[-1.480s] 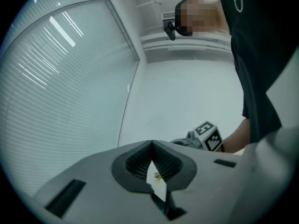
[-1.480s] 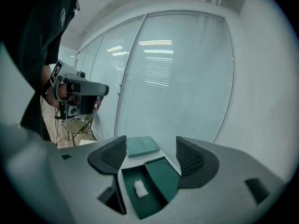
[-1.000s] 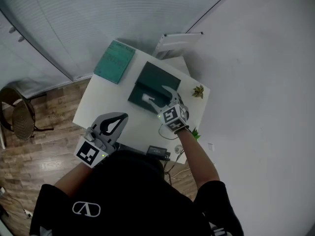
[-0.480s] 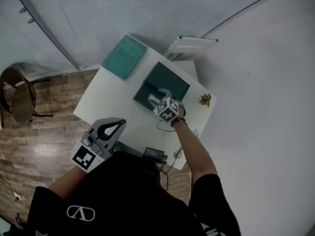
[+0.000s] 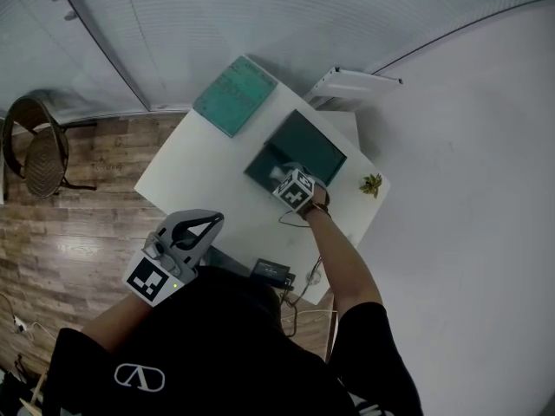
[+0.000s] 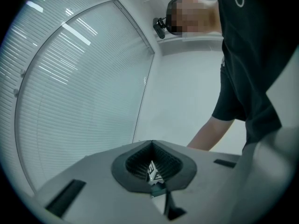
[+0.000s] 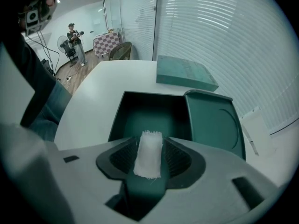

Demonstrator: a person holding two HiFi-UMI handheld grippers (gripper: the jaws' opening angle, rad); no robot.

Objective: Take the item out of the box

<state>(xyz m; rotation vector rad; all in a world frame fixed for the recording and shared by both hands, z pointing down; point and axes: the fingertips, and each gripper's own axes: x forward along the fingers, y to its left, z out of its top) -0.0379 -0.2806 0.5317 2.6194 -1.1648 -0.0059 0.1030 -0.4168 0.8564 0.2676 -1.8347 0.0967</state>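
White table point(image 5: 186, 176): bears open dark green box point(image 7: 149, 113), lid folded back.
Right gripper point(image 7: 150, 143): points down into box. Jaws have just been closing, pads now against both sides of white item point(image 7: 148, 155) on box floor.
Left gripper point(image 6: 152, 143): jaws together, empty, clear of table.
Risks:
- Unheld box may lift or slide with item.
- Jaw tips may catch box wall.
- Soft item may crumple or slip from shallow pinch.

A white desk point(image 5: 199, 189) stands beneath the right claw point(image 5: 282, 176). Left of the claw lies wood floor point(image 5: 78, 232), with a wicker chair point(image 5: 35, 150) farther left. Blind-covered glass point(image 5: 260, 24) runs beyond it, and a plain white wall point(image 5: 468, 189) rises to its right.
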